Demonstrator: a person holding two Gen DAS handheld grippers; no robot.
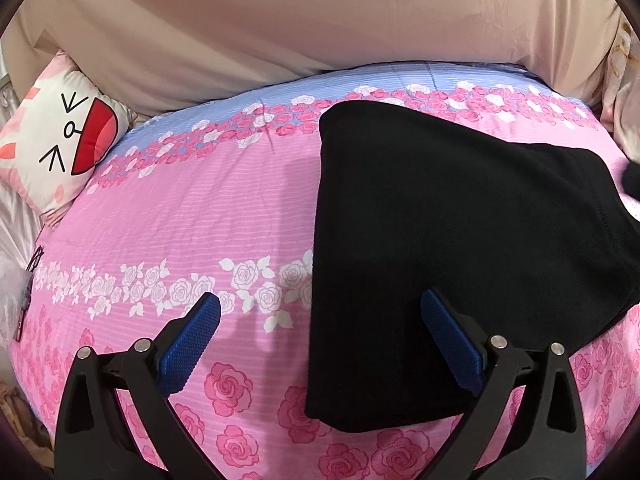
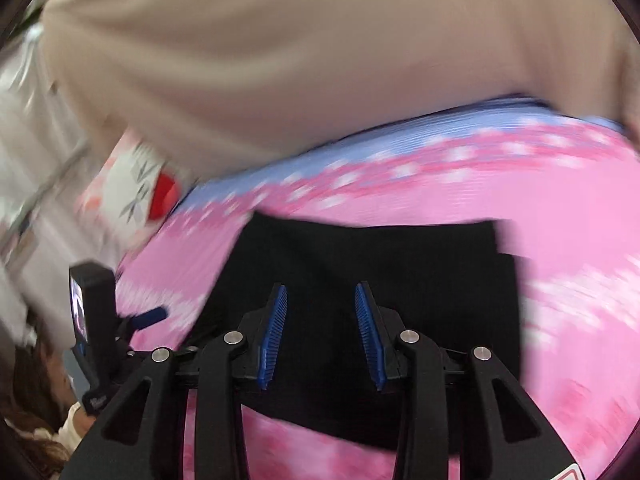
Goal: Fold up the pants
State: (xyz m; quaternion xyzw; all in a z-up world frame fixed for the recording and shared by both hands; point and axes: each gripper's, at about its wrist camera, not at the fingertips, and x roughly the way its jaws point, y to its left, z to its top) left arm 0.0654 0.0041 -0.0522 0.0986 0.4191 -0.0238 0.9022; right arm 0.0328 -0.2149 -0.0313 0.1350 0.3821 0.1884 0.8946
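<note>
1. Pants point(image 1: 452, 248) first: black, folded into a flat slab, lying on the pink rose-print bedspread point(image 1: 192, 208), toward the right side of it from my left camera.
2. Left gripper point(image 1: 320, 320): jaws wide apart, nothing between them. The left blue pad sits over bare bedspread, the right one over the near part of the pants, so I'm straddling their left edge. Can't tell if I'm touching the cloth or just above it.
3. Right gripper point(image 2: 321, 312): jaws partly apart, nothing pinched. Black fabric fills the gap behind the pads, so I'm over the pants. That view is smeared with blur, so contact is anyone's guess.
4. Cartoon-face pillow point(image 1: 60, 140) is at the far left corner of the bed, well apart from the pants.
5. Beige sheet point(image 1: 320, 20) runs along the far side, behind the bedspread.
6. From the right camera, my left gripper's camera block point(image 2: 94, 320) shows at the left edge.
</note>
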